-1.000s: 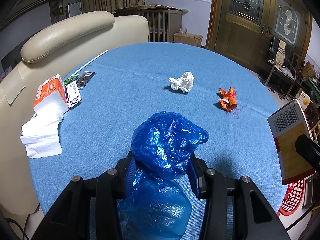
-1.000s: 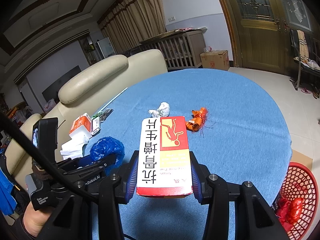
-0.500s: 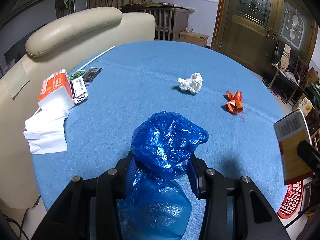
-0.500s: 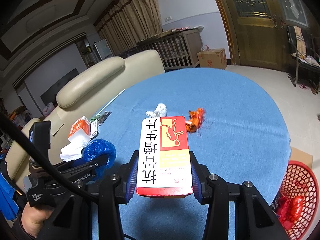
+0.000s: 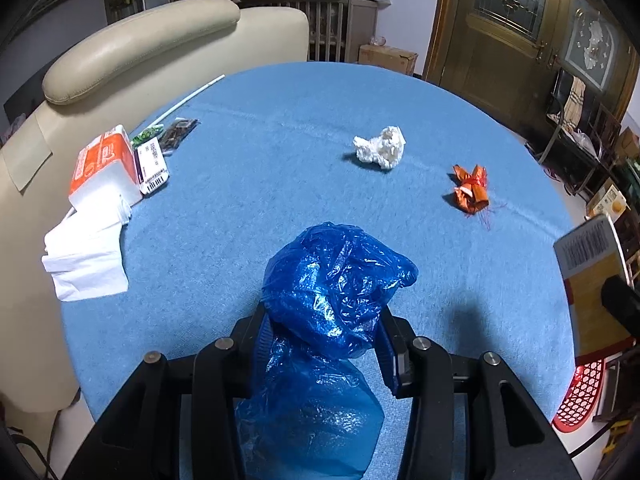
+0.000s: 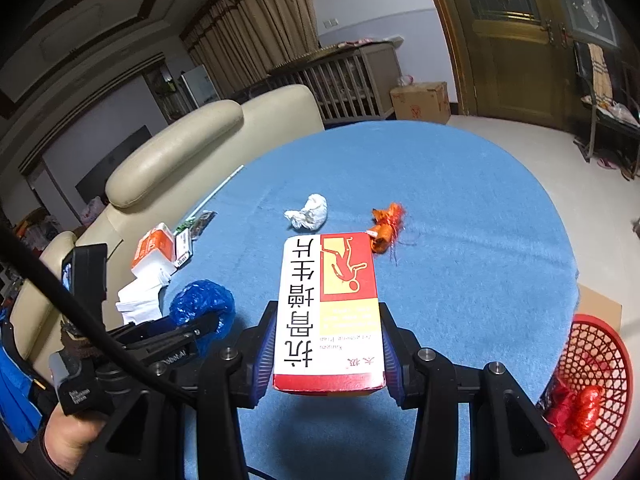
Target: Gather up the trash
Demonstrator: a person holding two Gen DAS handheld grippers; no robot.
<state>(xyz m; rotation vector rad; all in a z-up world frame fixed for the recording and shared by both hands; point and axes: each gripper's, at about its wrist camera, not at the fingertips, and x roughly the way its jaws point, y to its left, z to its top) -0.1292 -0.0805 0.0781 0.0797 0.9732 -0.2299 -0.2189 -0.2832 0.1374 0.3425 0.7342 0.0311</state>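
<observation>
The left gripper (image 5: pixel 322 344) was closed on a crumpled blue plastic bag (image 5: pixel 332 288) and the right gripper (image 6: pixel 328 354) clamped a red-and-white box (image 6: pixel 330 308), both above the blue table (image 5: pixel 248 184), where a white paper ball (image 5: pixel 380 147) and an orange wrapper (image 5: pixel 470 189) lay beyond, with the red basket (image 6: pixel 596 364) beside the table.

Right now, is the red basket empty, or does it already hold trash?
Not empty. Through the red basket mesh, crumpled red wrappers lie at its bottom in the right wrist view.

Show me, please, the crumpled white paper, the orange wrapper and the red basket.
crumpled white paper (image 5: pixel 380 153): left wrist view, its middle.
orange wrapper (image 5: pixel 470 195): left wrist view, its body.
red basket (image 6: pixel 600 354): right wrist view, its mesh wall.
</observation>
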